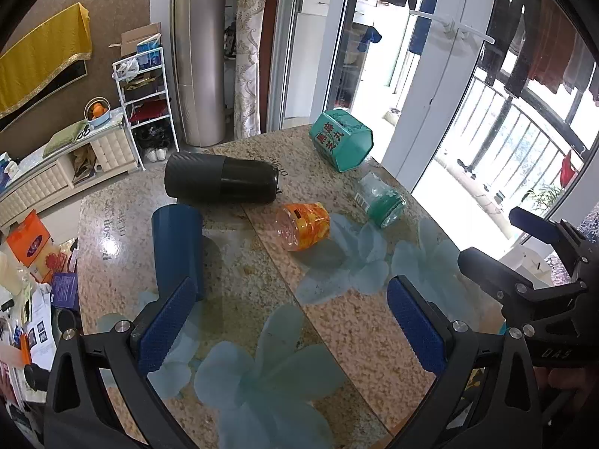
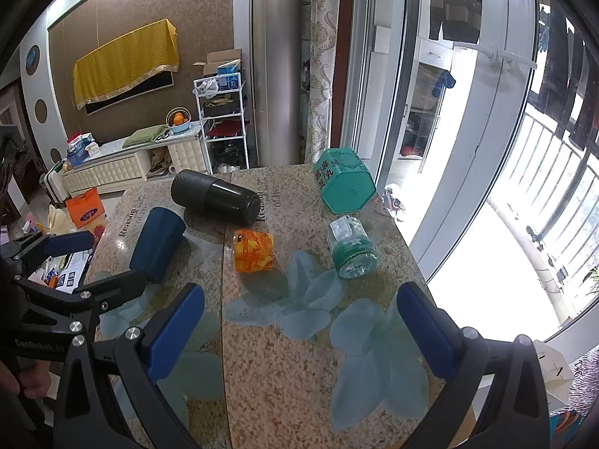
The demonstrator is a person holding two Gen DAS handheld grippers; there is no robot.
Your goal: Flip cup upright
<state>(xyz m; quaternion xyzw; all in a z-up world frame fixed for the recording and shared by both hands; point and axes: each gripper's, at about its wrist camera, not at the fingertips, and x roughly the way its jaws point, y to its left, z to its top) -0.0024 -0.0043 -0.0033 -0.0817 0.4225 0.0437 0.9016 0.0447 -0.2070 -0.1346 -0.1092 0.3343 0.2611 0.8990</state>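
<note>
A dark blue cup lies on its side at the left of the stone table; it also shows in the right wrist view. My left gripper is open and empty, its left pad just in front of the cup. My right gripper is open and empty, held over the table's near part. The left gripper shows at the left of the right wrist view, and the right gripper at the right of the left wrist view.
On their sides on the table lie a black flask, an orange patterned cup, a clear green-banded jar and a green hexagonal tin. The table's right edge faces a glass balcony door. Cluttered floor lies to the left.
</note>
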